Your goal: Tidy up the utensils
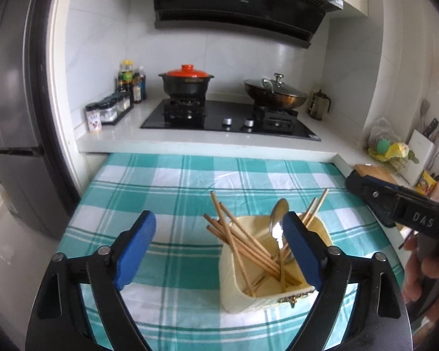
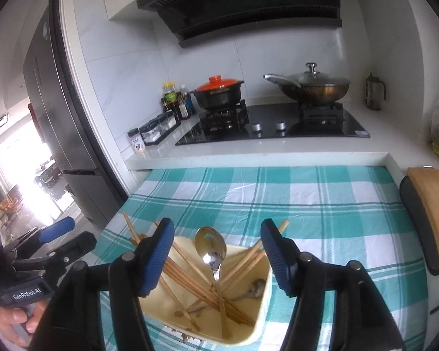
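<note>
Utensils: chopsticks [image 2: 190, 275], spoons [image 2: 212, 259] jumbled inside cream holder [image 2: 265, 307] on checked cloth [image 2: 336, 204]. Left gripper [image 1: 216, 251], right gripper [image 2: 216, 259] both spread, holding nothing. Fits sorting underway or finished; smaller spoon at bottom blurred, probably.
</note>
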